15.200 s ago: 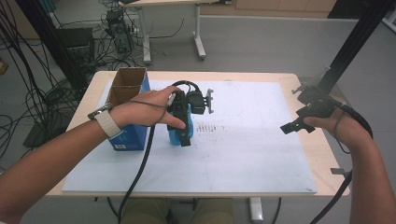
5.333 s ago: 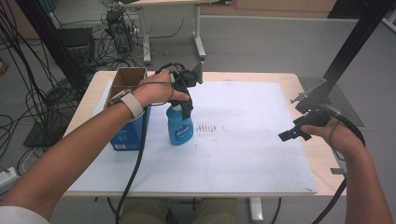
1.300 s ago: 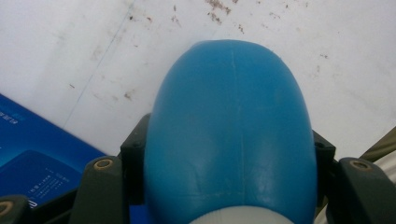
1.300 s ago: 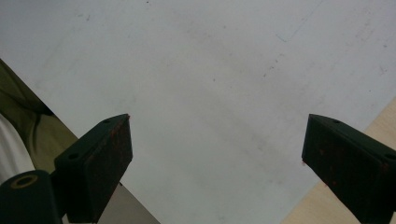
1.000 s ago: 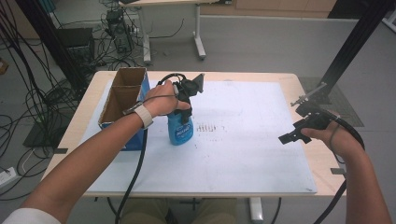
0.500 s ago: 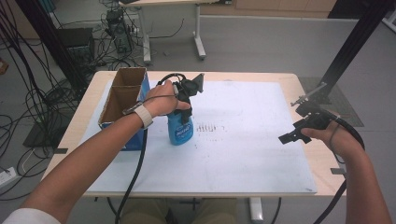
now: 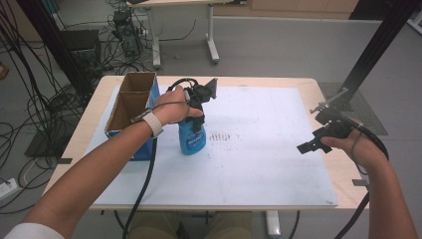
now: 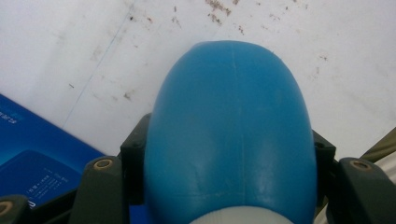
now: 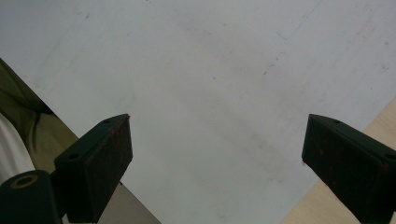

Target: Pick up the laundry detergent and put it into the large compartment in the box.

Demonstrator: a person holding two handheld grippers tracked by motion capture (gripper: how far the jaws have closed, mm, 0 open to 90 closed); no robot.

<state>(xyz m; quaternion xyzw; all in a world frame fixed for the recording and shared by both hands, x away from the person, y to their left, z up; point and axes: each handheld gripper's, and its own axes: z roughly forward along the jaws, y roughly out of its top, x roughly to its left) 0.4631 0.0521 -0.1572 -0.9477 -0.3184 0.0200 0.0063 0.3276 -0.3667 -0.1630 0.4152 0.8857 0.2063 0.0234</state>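
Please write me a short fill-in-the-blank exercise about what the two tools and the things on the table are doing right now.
1. The left tool is shut on the blue ____.
2. The bottle stands on the white sheet, right beside the open cardboard ____.
3. The right tool has its jaws ____ and holds nothing.
4. Seen from the high view, the box sits at the table's ____ side.

Missing words: bottle; box; open; left

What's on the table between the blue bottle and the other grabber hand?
Nothing stands there. In the high view, between the blue bottle and the right gripper lies just the bare white mat, with small dark speckles near the bottle.
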